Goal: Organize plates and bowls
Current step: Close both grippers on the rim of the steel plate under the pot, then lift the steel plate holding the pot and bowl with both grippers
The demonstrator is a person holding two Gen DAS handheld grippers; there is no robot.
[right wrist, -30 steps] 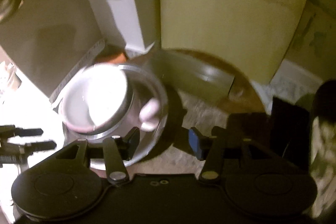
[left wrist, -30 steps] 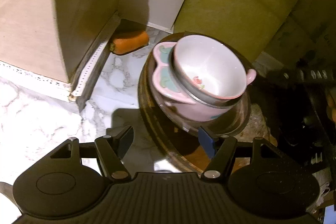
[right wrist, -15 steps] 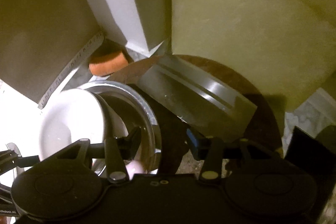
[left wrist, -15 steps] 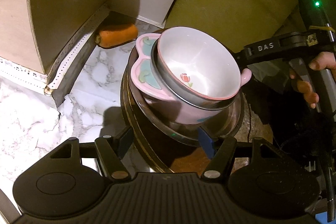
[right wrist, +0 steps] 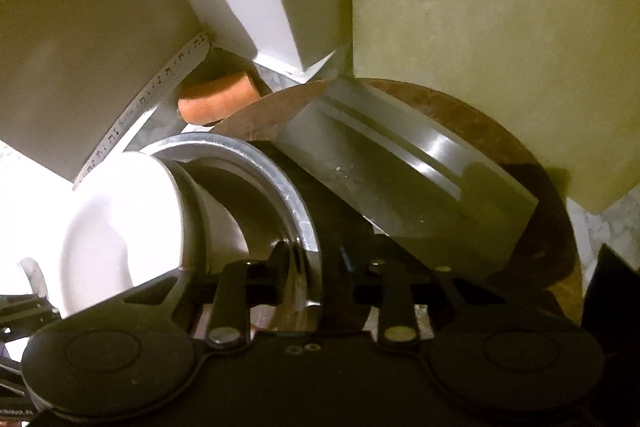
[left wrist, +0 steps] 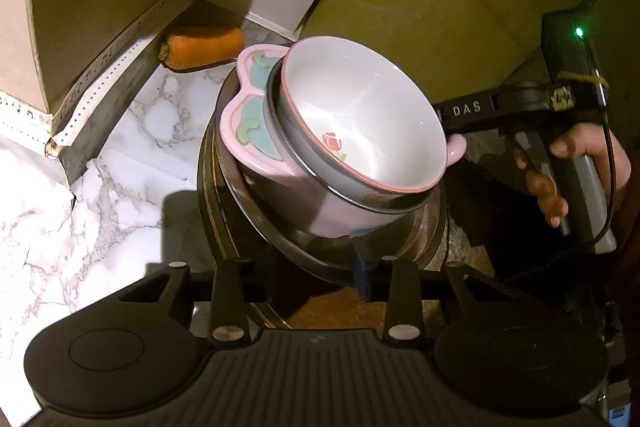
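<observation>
Left wrist view: left hand-held gripper (left wrist: 316, 273) closing on near rim of steel bowl (left wrist: 280, 227); pink dish (left wrist: 256, 131) and white bowl (left wrist: 360, 123) nested inside, stack on round wooden board (left wrist: 212, 211) on marble bench (left wrist: 132, 155). Carrot (left wrist: 204, 47) behind.

Right wrist view: right hand-held gripper (right wrist: 316, 277) closing on steel bowl's rim (right wrist: 280, 187), rim between its jaws.

Black hand-held gripper (left wrist: 316, 267) with silver screws, ribbed base and a blue fingertip pad.
</observation>
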